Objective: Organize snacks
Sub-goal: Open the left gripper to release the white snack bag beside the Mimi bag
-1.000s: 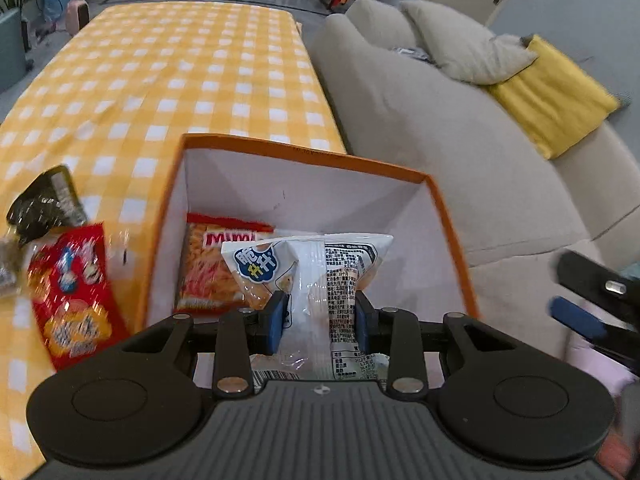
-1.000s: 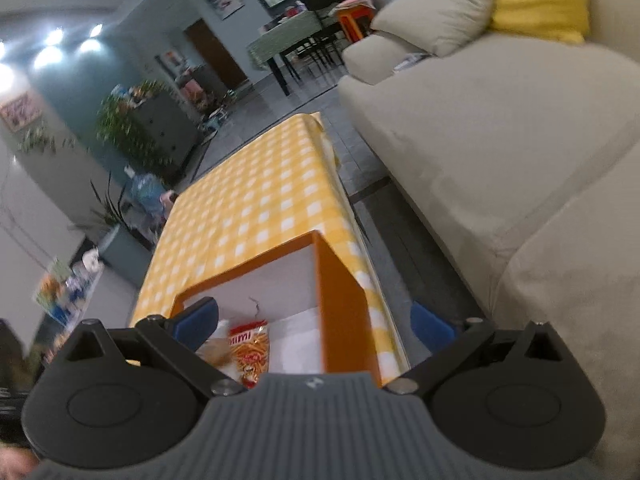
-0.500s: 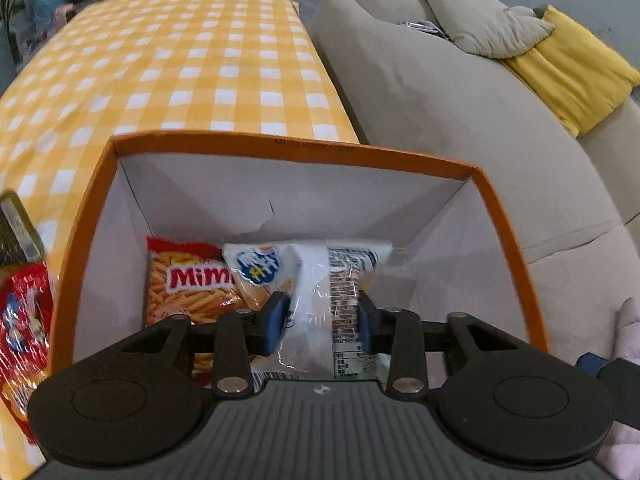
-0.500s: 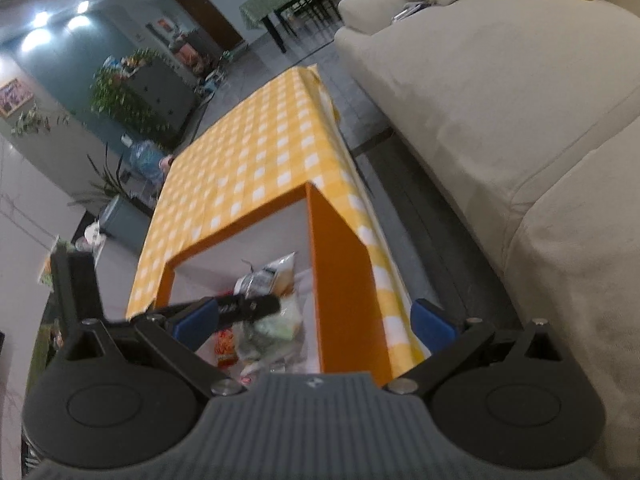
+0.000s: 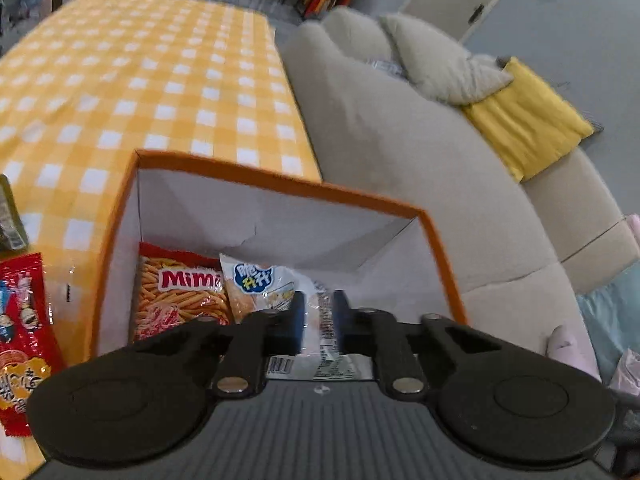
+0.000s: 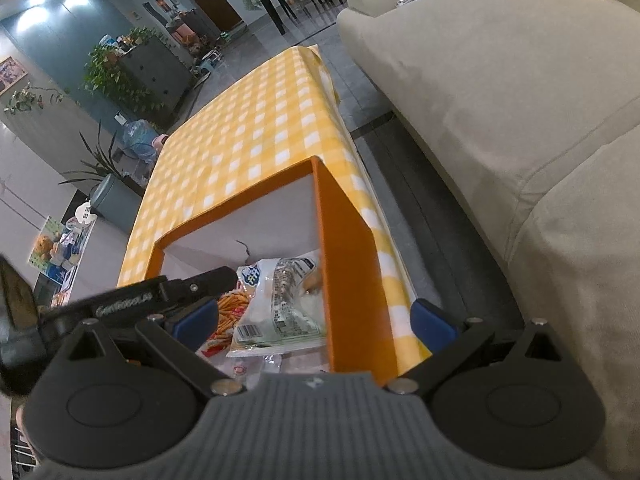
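An orange box (image 5: 276, 178) with white inner walls stands on the yellow checked table (image 5: 132, 76). Inside lies an orange Mimi snack pack (image 5: 176, 292). My left gripper (image 5: 318, 316) is shut on a white snack bag (image 5: 260, 284) and holds it inside the box, beside the Mimi pack. In the right wrist view the box (image 6: 344, 264) sits just ahead, with the white bag (image 6: 280, 300) in it and the left gripper reaching in from the left. My right gripper (image 6: 314, 320) is open and empty, straddling the box's right wall.
A red snack pack (image 5: 22, 332) and a dark pack (image 5: 8, 220) lie on the table left of the box. A beige sofa (image 5: 420, 152) with a yellow cushion (image 5: 524, 120) runs along the right. A floor gap (image 6: 420, 200) separates table and sofa.
My left gripper has carried the white bag down into the box, beside the Mimi pack. My right gripper has tilted down closer to the box's right wall, still open.
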A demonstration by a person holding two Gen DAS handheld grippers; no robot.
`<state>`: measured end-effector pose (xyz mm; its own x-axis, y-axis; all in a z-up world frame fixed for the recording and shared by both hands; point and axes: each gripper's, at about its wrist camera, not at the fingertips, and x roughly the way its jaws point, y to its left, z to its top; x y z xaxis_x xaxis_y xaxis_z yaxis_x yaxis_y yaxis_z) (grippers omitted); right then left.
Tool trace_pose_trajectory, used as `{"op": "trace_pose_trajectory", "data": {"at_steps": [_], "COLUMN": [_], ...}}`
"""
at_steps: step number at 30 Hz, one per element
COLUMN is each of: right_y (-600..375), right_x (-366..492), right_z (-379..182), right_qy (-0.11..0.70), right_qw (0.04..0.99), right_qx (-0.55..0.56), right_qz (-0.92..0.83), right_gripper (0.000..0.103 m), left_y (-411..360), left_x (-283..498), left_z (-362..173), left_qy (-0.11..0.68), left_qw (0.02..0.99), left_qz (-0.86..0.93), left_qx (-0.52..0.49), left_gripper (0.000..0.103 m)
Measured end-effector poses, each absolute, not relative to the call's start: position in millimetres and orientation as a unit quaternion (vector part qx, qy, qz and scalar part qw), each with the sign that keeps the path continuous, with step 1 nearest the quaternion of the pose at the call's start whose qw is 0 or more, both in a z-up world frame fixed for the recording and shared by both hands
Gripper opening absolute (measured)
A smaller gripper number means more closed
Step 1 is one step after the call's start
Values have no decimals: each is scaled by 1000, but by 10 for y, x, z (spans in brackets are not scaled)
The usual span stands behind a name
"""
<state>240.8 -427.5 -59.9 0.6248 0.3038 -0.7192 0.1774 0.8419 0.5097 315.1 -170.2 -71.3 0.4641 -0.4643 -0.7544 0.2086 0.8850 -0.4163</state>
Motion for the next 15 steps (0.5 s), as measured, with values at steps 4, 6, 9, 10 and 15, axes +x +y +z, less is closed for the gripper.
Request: {"op": "trace_pose_trajectory", "data": {"at_steps": [4, 6, 9, 10, 15], "right_y": [-4242, -4246, -4254, -4266, -4328], "right_x": [2420, 2430, 2442, 2444, 2443], "right_z": [-586, -598, -622, -632, -658], "right_qy": [430, 431, 434, 436, 439], "right_qw": [857, 856, 855, 854, 850], "right_qx": [279, 283, 281, 281, 290], "right_qz": [41, 41, 37, 35, 24], "right_gripper": [99, 99, 99, 99, 99], "left_y": [-1813, -1866, -1884, -1876, -1821], "left_x": [3273, 3302, 3362, 3393, 3334], "left_z": [-840, -880, -1122, -1235, -1220], "left_qy": [496, 491, 544, 571, 566], "left_qw": [833, 841, 818, 800, 804], "left_qz": [-205, -191, -160, -147, -147], "left_qx": [-134, -122, -101, -106, -111], "left_gripper": [7, 6, 6, 6, 6]}}
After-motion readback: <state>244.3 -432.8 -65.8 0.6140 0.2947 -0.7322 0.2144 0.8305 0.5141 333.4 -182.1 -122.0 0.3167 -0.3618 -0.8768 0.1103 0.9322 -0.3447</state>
